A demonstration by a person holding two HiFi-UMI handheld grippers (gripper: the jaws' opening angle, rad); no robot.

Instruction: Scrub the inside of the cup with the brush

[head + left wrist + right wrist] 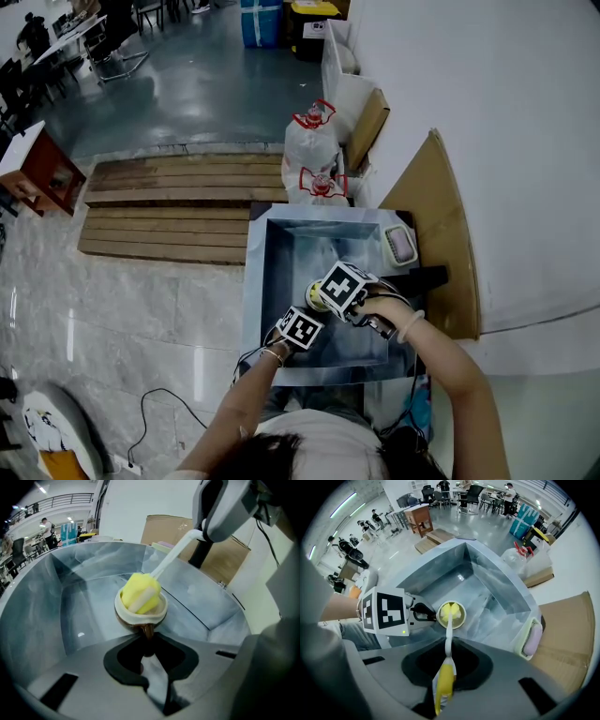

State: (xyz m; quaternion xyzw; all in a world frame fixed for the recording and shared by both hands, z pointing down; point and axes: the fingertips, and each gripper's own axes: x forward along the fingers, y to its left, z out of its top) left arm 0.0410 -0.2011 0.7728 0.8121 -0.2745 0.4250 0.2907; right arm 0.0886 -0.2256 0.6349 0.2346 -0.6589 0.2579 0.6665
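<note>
A steel sink (277, 272) stands against a white wall (506, 112). Just beside its far right corner lies a soap dish (401, 246) with a pinkish bar in it. A large cardboard sheet (441, 211) leans on the wall along the sink's right edge, and a smaller cardboard sheet (368, 127) leans farther off. Beyond the sink's far edge stand two white plastic bags (311, 141) with red ties, next to wooden pallets (178, 211) on the floor. Well apart stand a reddish-brown table (42, 169), an office chair (117, 42) and a blue bin (261, 21).
</note>
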